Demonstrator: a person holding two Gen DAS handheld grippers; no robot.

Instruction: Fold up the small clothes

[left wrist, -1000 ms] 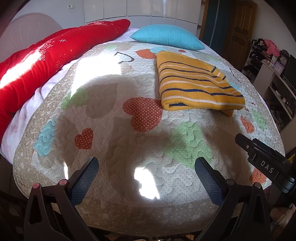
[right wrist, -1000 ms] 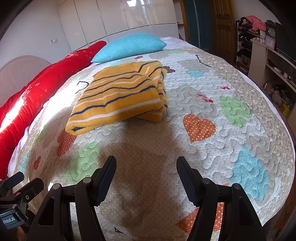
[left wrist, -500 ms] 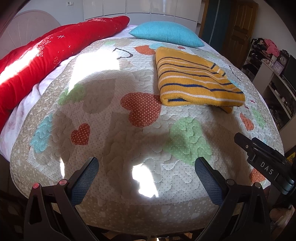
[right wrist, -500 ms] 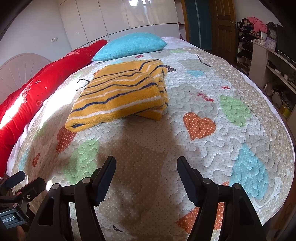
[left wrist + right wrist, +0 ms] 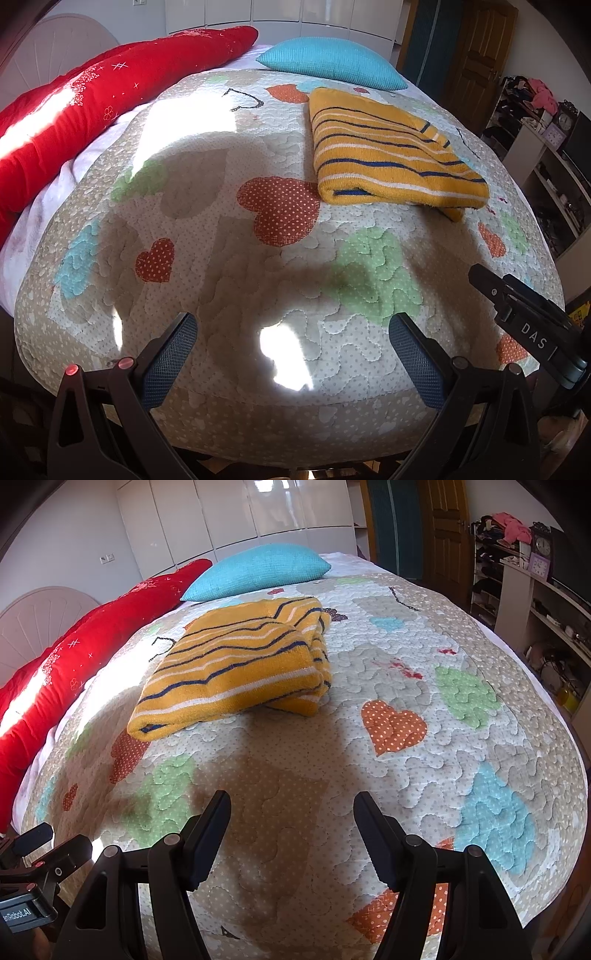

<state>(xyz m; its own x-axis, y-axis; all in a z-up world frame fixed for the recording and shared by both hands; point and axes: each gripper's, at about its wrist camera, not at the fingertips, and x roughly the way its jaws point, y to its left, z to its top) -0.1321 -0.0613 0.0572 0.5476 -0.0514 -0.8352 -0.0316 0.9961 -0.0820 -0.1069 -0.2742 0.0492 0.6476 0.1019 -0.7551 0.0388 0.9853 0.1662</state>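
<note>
A yellow knitted garment with navy and white stripes (image 5: 388, 155) lies folded into a flat rectangle on the quilted bedspread (image 5: 258, 266); it also shows in the right wrist view (image 5: 240, 664). My left gripper (image 5: 291, 332) is open and empty, low over the near edge of the bed, well short of the garment. My right gripper (image 5: 291, 808) is open and empty, also near the bed's front edge, apart from the garment. The right gripper's body shows at the right of the left wrist view (image 5: 524, 317).
A long red cushion (image 5: 92, 99) lies along the bed's left side and a turquoise pillow (image 5: 328, 62) at the head. Shelves with clutter (image 5: 535, 602) stand to the right of the bed. A wooden door (image 5: 476, 55) is behind.
Both grippers have drawn slightly back and lower toward the bed's near edge. The folded garment has not moved. Both jaws stay open.
</note>
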